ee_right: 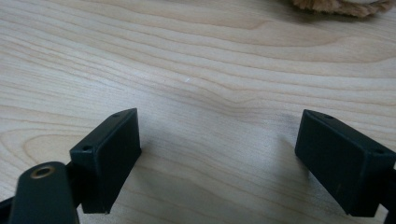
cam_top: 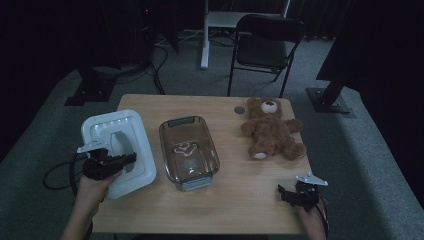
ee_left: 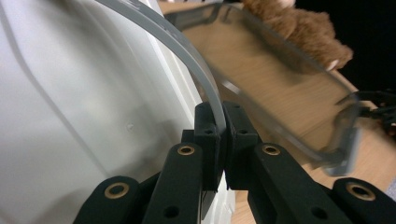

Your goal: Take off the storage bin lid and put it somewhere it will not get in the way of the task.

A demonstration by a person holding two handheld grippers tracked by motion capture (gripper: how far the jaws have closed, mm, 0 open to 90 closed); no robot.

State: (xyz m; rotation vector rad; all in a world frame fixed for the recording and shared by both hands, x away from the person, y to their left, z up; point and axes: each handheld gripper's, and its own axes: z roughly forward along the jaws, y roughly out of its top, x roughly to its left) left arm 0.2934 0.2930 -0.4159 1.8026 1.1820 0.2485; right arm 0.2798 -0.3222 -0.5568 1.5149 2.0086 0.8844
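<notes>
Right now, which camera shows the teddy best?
The high view: the whole teddy lies on the table. The left gripper view shows part of it, the right gripper view just a furry edge.

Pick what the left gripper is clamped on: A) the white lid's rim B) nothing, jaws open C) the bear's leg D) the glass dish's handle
A: in the left gripper view the left gripper has its jaws pinched shut on the thin grey rim of the white lid, while the glass dish and the bear lie apart on the table.
</notes>
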